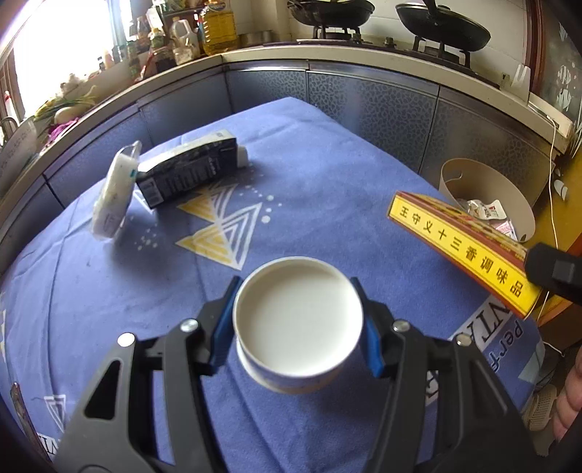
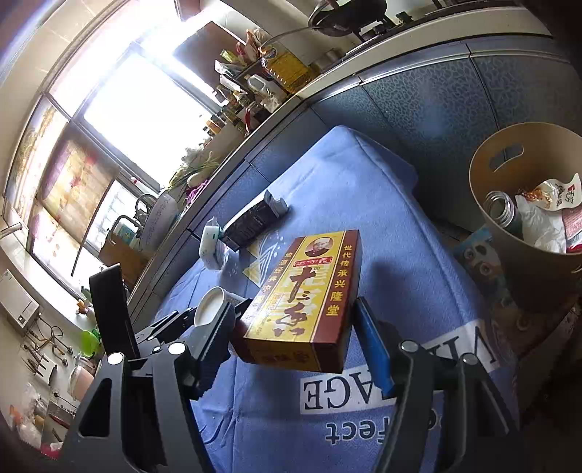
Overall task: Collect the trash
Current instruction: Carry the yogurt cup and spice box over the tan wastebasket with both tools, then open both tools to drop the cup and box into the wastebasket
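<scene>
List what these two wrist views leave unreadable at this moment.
- Paper cup, left wrist view: outer wall hidden by its own rim and the pads.
- Yellow seasoning box, right wrist view: underside hidden.
- Trash bin: bottom buried under wrappers.
- Black carton: print too small.

You've got a bright window (image 2: 145, 120) blazing left, grey cabinet fronts (image 1: 371, 105) curving round, and woks (image 1: 442, 25) on the stove behind.

Two woks (image 1: 442, 23) and an oil bottle (image 1: 217, 27).
</scene>
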`<state>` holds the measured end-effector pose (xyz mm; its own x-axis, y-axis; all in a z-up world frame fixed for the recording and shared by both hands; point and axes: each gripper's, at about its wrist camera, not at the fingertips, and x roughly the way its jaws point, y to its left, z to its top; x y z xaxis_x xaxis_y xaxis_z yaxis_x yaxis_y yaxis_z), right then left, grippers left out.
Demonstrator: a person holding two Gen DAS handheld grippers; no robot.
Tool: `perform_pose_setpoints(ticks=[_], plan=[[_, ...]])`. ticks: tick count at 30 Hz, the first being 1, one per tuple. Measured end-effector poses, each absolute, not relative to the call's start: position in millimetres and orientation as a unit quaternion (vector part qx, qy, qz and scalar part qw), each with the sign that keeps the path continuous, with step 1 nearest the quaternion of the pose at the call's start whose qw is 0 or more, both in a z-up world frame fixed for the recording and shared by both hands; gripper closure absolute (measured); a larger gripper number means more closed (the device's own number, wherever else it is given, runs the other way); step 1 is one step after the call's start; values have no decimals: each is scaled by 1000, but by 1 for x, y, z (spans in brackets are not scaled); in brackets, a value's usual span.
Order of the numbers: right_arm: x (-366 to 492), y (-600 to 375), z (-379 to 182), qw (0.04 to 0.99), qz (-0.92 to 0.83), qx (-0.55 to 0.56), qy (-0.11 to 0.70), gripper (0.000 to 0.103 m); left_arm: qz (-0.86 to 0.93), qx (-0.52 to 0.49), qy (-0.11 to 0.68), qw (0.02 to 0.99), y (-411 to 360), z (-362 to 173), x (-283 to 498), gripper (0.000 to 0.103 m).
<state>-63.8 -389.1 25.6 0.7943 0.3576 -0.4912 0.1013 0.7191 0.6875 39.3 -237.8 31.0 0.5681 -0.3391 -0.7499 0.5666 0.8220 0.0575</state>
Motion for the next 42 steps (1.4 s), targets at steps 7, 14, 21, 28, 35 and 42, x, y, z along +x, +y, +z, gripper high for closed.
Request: perform_pose_setpoints(ticks=[7, 14, 21, 28, 35, 42], plan=[[-77, -422, 40, 889, 37, 364, 277, 37, -293, 158, 377, 864, -278, 46, 41, 48], [-115, -507, 25, 888, -74, 379, 250, 37, -386, 174, 363, 830, -374, 65, 34, 47], [-124, -574, 2, 882, -139, 364, 265, 37, -470, 148, 412, 766, -480, 53, 39, 47], [-109, -584, -18, 890, -163, 302, 301, 37, -477, 109, 482, 726, -538, 16, 62, 47], [-91, -584, -41, 893, -177, 270, 313, 28, -445, 111, 520, 721, -566, -8, 77, 28], [-107, -584, -48, 887, -193, 306, 286, 24, -442, 100, 519, 725, -546, -4, 80, 28]])
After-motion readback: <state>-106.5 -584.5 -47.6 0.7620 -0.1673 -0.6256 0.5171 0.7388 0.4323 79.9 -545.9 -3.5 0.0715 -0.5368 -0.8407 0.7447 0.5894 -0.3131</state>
